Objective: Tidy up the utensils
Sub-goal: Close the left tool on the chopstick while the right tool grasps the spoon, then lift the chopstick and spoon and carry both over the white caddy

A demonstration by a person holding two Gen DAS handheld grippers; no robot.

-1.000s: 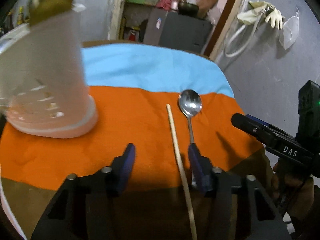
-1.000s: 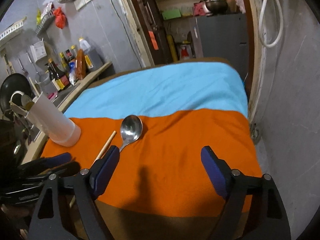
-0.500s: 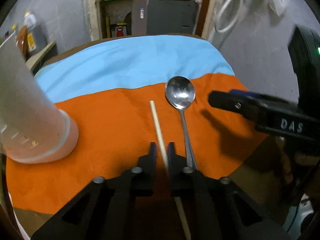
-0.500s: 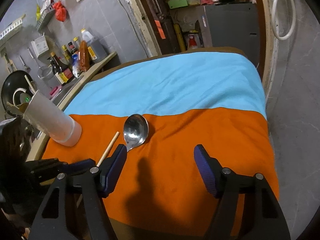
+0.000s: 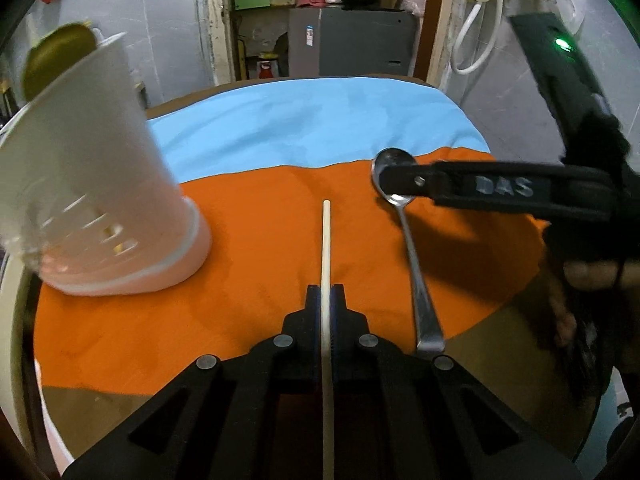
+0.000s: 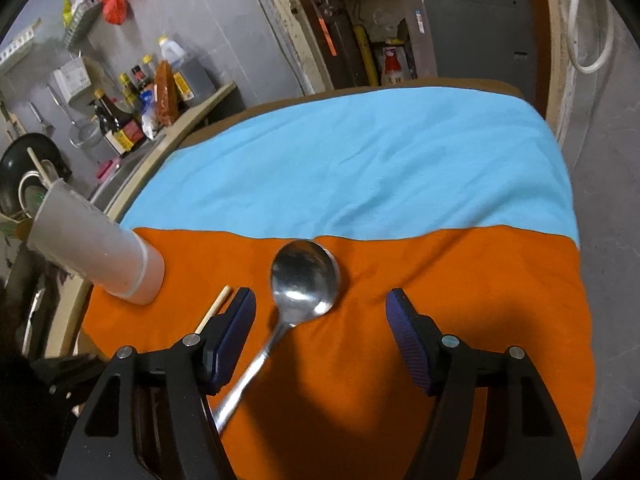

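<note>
Left wrist view, from left to right: a white utensil holder (image 5: 100,184) with slotted sides stands at the left on the orange cloth (image 5: 260,216), something brownish-green showing at its rim. At centre bottom the left gripper (image 5: 326,300) is clamped on a pale wooden chopstick (image 5: 326,248), which runs straight up the frame between the pads. Right of it a metal spoon (image 5: 416,276) lies on the orange cloth, its bowl partly covered by a finger of the right gripper (image 5: 404,184) reaching in from the right edge.

Right wrist view: the holder (image 6: 96,256) sits at middle left, the chopstick tip (image 6: 218,304) just beside the left pad. The right gripper (image 6: 320,312) stands wide, the spoon (image 6: 300,284) lying between its fingers, untouched. A blue cloth (image 6: 360,168) covers the upper half.
</note>
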